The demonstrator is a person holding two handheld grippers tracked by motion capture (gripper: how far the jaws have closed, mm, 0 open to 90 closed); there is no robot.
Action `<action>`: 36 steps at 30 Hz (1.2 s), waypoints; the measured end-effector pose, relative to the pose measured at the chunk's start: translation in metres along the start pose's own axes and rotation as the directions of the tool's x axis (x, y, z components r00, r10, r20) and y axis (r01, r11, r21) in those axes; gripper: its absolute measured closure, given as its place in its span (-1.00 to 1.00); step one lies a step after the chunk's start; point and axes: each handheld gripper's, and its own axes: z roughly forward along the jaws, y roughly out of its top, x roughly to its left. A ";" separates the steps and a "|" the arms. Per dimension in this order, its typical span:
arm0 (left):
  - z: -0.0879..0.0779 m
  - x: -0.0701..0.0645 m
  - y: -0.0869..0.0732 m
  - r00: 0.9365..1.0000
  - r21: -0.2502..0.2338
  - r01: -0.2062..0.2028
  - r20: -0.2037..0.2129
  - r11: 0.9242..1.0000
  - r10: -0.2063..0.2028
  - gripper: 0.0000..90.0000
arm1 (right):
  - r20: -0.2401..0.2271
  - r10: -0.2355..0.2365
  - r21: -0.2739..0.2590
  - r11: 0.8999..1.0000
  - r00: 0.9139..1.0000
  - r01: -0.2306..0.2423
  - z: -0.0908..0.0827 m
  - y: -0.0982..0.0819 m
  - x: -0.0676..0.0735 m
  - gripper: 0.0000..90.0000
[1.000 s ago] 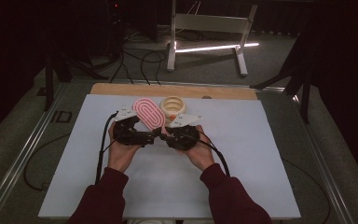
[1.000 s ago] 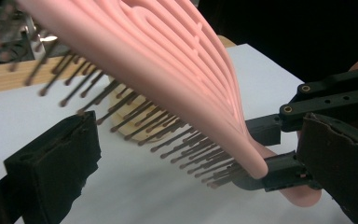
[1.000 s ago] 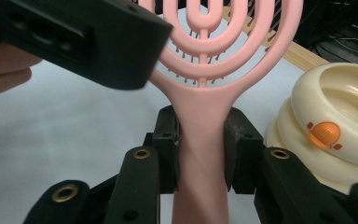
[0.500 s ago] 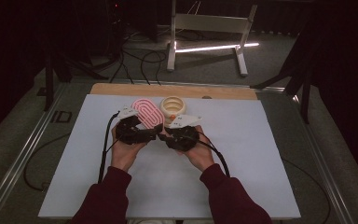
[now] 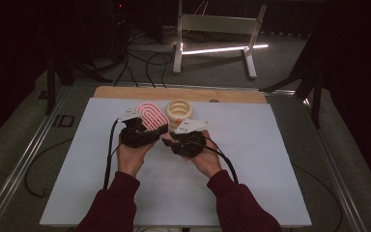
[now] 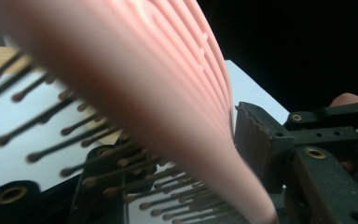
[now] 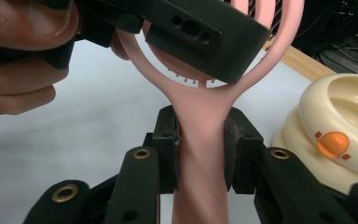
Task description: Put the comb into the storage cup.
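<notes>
White table [image 5: 270, 159]; right claw [image 7: 200, 140] clamps brush handle [image 7: 200, 163].

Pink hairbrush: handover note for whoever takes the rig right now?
Right tool: shut on the pink hairbrush at its handle, pads pressing both sides.
Left tool: jaws have just been closing on the brush head, one either side; firm contact cannot be confirmed.
The brush is held above the white mat, bristles to one side. The cream round device with an orange button sits untouched just behind.
Done: brush lifted, handle gripped.
Left: confirm the left grip, then carry on.
</notes>
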 end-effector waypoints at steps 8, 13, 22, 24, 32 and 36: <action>0.001 0.000 0.000 0.999 0.004 0.007 0.044 1.000 -0.007 0.34 | 0.007 -0.013 0.011 1.000 1.000 0.013 0.002 0.000 0.000 0.55; 0.000 -0.001 0.000 0.998 -0.001 0.010 0.055 1.000 -0.010 0.38 | 0.007 -0.012 0.009 1.000 1.000 0.012 0.003 0.000 0.000 0.55; 0.000 -0.001 0.000 0.997 -0.019 0.026 0.078 0.999 -0.025 0.42 | 0.013 -0.013 0.004 1.000 1.000 0.013 0.003 0.001 0.000 0.54; 0.000 -0.001 0.000 0.996 -0.026 0.036 0.079 0.999 -0.034 0.43 | 0.014 -0.014 0.001 1.000 1.000 0.014 0.003 0.001 0.000 0.54; -0.002 -0.002 0.001 0.998 -0.056 0.044 0.047 0.997 -0.041 0.43 | 0.014 0.008 -0.004 1.000 1.000 -0.008 0.001 0.000 -0.002 0.35; -0.005 0.000 0.002 0.998 -0.068 0.046 0.037 0.997 -0.043 0.44 | 0.017 0.011 -0.012 1.000 1.000 -0.011 0.000 0.000 -0.004 0.20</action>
